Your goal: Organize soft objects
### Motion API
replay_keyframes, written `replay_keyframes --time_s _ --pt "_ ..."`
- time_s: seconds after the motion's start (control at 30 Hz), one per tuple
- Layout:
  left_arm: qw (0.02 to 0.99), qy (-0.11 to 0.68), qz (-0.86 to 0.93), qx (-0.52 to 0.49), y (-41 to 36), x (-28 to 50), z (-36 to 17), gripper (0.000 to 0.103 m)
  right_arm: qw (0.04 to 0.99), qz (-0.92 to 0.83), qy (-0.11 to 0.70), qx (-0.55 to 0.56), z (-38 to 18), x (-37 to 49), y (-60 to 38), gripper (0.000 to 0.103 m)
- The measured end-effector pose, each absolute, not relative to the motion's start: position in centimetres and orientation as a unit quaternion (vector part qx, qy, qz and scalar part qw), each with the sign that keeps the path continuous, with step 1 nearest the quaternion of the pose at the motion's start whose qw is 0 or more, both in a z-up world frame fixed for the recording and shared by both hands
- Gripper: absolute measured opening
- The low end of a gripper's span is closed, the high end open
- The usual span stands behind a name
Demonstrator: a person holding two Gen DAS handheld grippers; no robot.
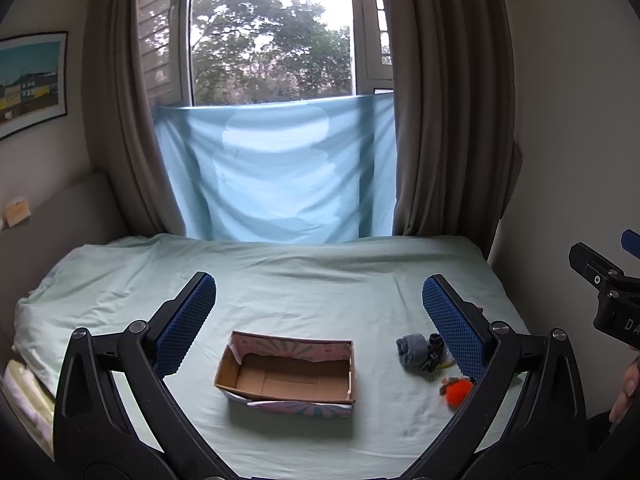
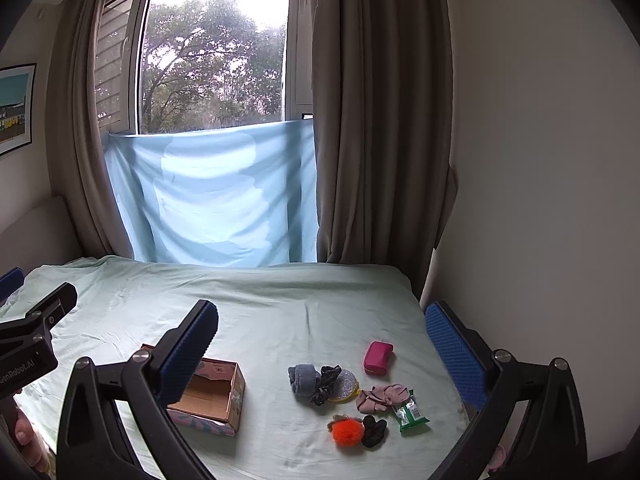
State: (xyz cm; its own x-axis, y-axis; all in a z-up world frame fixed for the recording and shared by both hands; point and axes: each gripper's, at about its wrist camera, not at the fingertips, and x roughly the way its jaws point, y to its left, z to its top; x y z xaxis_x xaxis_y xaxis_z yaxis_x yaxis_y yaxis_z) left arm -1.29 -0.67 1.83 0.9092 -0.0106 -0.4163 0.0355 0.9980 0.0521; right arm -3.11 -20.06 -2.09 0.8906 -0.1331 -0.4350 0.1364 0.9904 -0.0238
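Cardboard, the open empty box (image 1: pixel 286 372) sat on the pale green bed sheet (image 2: pixel 280 320) as the ready bin, with the soft things, orange pompom (image 2: pixel 347 432) included, heaped just right of it. You held your left claw (image 1: pixel 320 320) and right claw (image 2: pixel 340 344) agape and empty above them, I judge ready for a first pick.

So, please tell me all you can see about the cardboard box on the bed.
The cardboard box is a shallow, open-topped rectangle: plain brown inside, with pink and teal patterned paper on its outer walls. It looks empty. It lies flat on the pale green sheet, left of the soft items, apart from them. Neither gripper touches it.
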Motion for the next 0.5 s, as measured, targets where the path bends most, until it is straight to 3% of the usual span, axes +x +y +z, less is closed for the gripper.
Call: replay_keyframes --time_s 0.5 --pt "0.976 0.214 -0.019 0.028 -0.87 -1.22 1.32 0.103 0.973 -0.066 0.221 0.006 -1.95 -3.29 -19.88 0.103"
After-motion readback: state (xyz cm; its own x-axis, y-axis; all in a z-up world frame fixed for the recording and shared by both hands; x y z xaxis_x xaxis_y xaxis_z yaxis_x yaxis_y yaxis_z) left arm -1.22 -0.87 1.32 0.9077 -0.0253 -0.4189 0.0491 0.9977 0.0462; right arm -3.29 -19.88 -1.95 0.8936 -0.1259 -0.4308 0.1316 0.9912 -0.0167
